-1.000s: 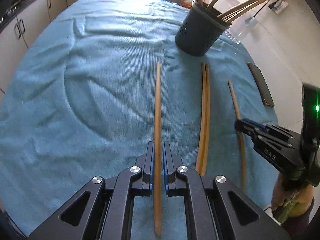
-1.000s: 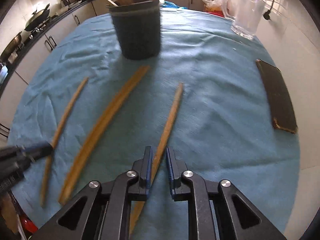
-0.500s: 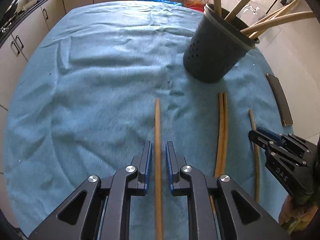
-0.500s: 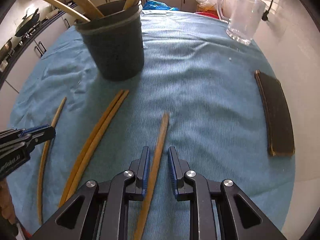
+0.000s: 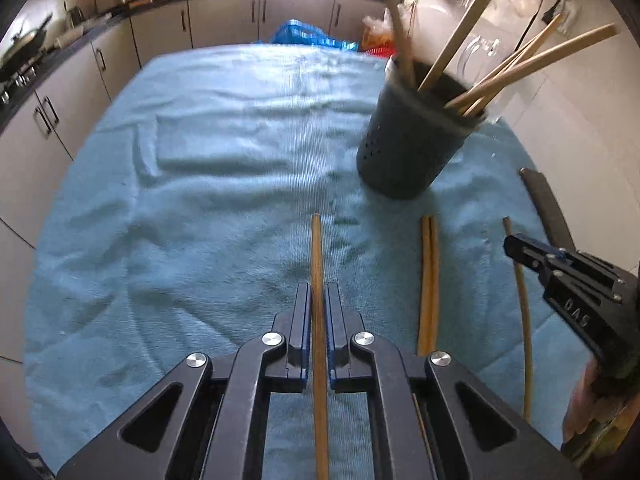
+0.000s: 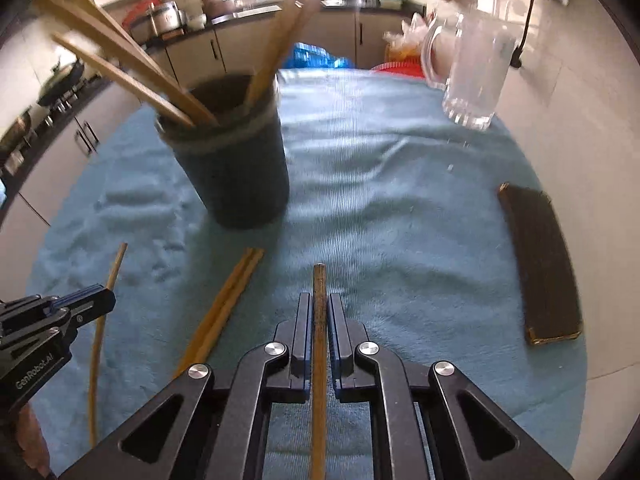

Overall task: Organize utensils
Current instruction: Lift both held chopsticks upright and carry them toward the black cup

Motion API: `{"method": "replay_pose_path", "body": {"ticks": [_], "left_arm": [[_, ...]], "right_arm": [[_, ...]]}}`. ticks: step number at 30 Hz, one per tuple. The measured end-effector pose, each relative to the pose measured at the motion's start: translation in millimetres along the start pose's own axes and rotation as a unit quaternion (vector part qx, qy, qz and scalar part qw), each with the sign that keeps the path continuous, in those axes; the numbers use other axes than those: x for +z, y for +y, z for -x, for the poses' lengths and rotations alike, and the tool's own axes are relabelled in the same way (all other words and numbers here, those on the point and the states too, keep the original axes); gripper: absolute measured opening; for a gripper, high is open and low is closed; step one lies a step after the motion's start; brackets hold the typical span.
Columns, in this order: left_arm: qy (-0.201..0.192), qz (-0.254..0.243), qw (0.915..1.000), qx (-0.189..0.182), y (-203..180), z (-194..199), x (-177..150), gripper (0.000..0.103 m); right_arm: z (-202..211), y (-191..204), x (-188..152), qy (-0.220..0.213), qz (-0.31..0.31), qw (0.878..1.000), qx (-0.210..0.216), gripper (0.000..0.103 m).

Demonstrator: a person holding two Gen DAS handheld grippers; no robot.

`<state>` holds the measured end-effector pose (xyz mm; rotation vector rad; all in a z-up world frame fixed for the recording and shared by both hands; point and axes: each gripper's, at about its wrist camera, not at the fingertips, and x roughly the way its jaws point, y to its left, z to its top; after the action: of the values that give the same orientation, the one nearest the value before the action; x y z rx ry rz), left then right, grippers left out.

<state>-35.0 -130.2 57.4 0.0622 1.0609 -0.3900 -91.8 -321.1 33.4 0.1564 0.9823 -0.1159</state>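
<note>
Several chopsticks are already stowed in the dark holder (image 6: 236, 168). One chopstick (image 5: 318, 280) is clamped in the left gripper (image 5: 318, 300), another (image 6: 319, 320) in the right gripper (image 6: 319, 312). A pair (image 6: 224, 304) is left on the blue cloth (image 6: 380, 200).

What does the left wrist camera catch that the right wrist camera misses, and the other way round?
Only the left view shows the round holes in the side of the dark utensil holder and the right gripper from outside.

Only the right view shows the whole glass mug and the left gripper from outside.

Both show the blue cloth, the holder full of wooden sticks, a pair of chopsticks lying between the grippers, the dark flat case, and each camera's own jaws straddling a single chopstick.
</note>
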Motion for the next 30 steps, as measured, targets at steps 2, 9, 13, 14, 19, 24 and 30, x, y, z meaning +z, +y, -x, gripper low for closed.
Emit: {"method": "replay_pose_path", "body": {"ticks": [2,9,13,14,19,24,30], "left_arm": [[-0.015,-0.006,0.9999,0.003,-1,15,-1,0.006],[-0.071,-0.031,0.9966,0.025,-16,65,-10,0.006],[-0.097,-0.044,0.9938,0.033,-26,86,-16,0.006],[-0.102,-0.047,0.9931,0.034,-28,92,-18,0.006],[-0.123,-0.059,0.9901,0.035,-38,116,-28,0.006],[-0.134,-0.062,0.9885,0.033,-42,130,-33,0.006],[-0.103,-0.036,0.9938,0.021,-28,107,-27,0.006]], "right_arm": [[20,-1,2,-0.024,0.002,1.0,0.005,0.008],[74,-4,-3,-0.08,0.001,0.997,0.016,0.008],[102,-5,-12,-0.109,0.001,0.994,0.016,0.008],[109,-5,-14,-0.115,0.001,0.993,0.017,0.008],[132,-8,-22,-0.135,-0.002,0.99,0.025,0.008],[143,-9,-27,-0.135,0.002,0.99,0.041,0.008],[100,-31,-29,-0.069,-0.042,0.995,0.061,0.008]]}}
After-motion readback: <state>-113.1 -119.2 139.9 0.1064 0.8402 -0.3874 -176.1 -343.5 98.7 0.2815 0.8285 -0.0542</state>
